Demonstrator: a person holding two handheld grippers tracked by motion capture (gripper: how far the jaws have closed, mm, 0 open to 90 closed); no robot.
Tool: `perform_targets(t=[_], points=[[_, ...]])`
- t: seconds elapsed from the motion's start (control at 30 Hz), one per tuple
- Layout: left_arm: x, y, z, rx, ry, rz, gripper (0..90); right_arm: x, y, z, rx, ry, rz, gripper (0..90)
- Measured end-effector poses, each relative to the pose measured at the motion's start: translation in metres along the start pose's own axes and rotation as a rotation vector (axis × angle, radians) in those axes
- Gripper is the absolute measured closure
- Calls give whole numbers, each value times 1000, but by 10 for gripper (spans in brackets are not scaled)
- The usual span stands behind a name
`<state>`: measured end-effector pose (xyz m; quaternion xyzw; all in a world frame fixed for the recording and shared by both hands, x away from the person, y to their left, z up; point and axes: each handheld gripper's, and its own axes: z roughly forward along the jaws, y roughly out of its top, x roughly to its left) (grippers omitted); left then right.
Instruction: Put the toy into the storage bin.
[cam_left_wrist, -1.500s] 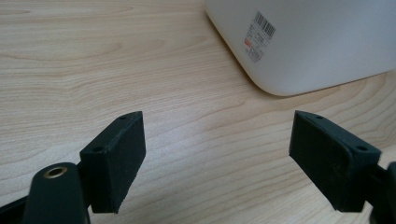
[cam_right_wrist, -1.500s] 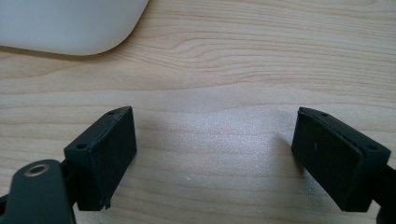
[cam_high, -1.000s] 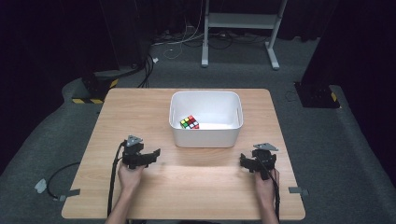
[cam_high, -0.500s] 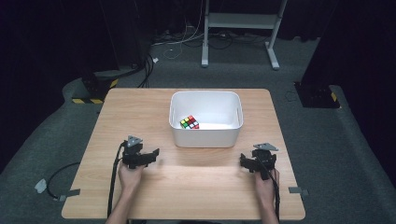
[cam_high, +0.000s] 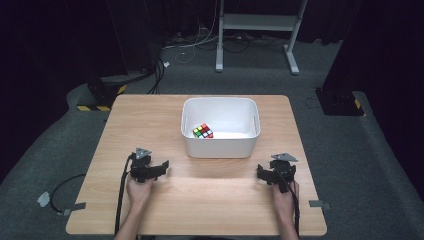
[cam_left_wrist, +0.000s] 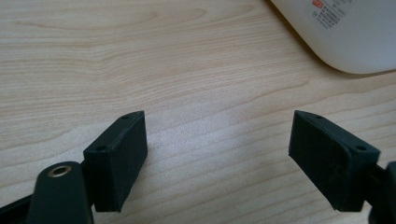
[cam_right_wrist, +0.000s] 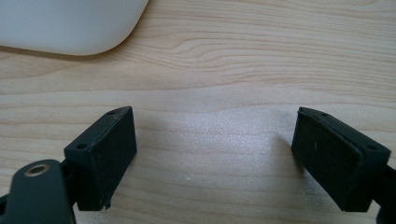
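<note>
— Looking down from the high view, we have the left gripper (cam_high: 159, 168) and the right gripper (cam_high: 265, 172) resting on the wooden table (cam_high: 150, 125), one to each side of the white plastic bin (cam_high: 220, 146) and a little nearer to us than its front wall. Why would we hold them there?

— We judge it a ready stance: both hands low, apart, and each free to reach the bin. The Rubik's cube (cam_high: 202, 131) lies inside the bin, on its floor toward the front left corner, apart from both grippers — the nearest thing worth reaching for, so we take it as the object of the work.

— And the claws?

— Both released. In the left gripper view the two black jaws stand wide, with nothing but bare wood grain between them; the right gripper view shows the same, jaws spread and empty over the table.

— Is the bin near either one?

— Its rounded corner (cam_left_wrist: 345, 37) comes in at the top right of the left gripper view, and another corner (cam_right_wrist: 70, 25) at the top left of the right gripper view, so each gripper points roughly forward, slightly past the bin.

— Any writing?

— A small label (cam_left_wrist: 332, 8) sits on the bin's wall in the left gripper view, with a red mark and lines of fine print — too small for us to read.
</note>
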<state>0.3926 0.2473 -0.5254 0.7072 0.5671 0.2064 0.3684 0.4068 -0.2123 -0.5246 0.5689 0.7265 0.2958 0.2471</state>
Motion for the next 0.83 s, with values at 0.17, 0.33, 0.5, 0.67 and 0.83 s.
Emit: perform_targets(t=[0.17,0.33,0.5,0.67,0.83], points=[[1,-1,1,-2,0,-3,197,0,0,0,0,0,0,139],[-1,-1,2,11,20,24,194,0,0,0,0,0,0,139],[-10,0,4,40,81,89,195,0,0,0,0,1,0,138],[-11,-1,4,42,88,96,189,0,0,0,0,1,0,139],[-11,-1,4,42,89,94,189,0,0,0,0,1,0,139]])
